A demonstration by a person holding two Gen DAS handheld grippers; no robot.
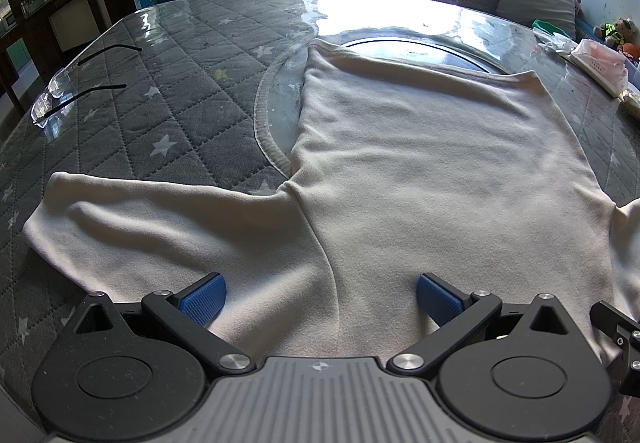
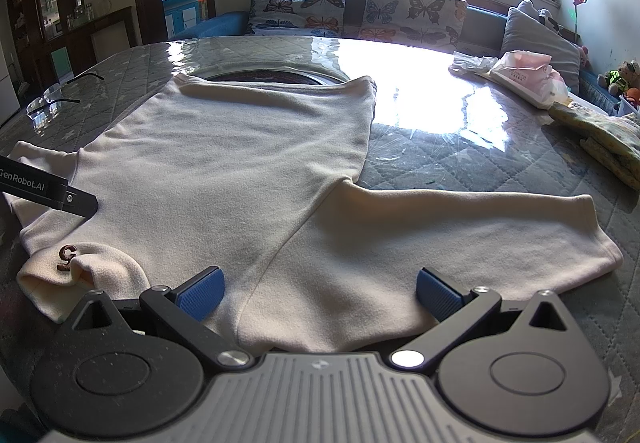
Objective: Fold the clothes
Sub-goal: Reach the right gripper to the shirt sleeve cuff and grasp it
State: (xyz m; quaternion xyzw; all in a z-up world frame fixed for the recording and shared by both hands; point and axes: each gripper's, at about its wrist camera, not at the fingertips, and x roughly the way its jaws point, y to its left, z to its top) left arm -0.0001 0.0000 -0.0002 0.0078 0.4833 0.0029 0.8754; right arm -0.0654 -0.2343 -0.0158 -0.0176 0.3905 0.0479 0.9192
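Observation:
A cream short-sleeved shirt [image 1: 420,163] lies flat on the quilted grey table [image 1: 180,115], hem at the far side, collar near me. Its left sleeve [image 1: 160,231] spreads out left in the left wrist view. My left gripper [image 1: 320,299] is open, jaws wide, low over the left shoulder seam. In the right wrist view the shirt [image 2: 240,155] shows its right sleeve [image 2: 460,239] spread right and its collar [image 2: 92,267] with a small brown mark. My right gripper [image 2: 320,295] is open over the right shoulder. The left gripper's edge [image 2: 48,191] shows at the left.
Glasses [image 1: 56,91] lie at the table's left edge. A tissue pack [image 2: 524,77] and a folded yellow-green cloth [image 2: 600,139] lie at the right. A round glass inset [image 1: 404,51] sits under the hem. A sofa with butterfly cushions [image 2: 360,11] stands behind.

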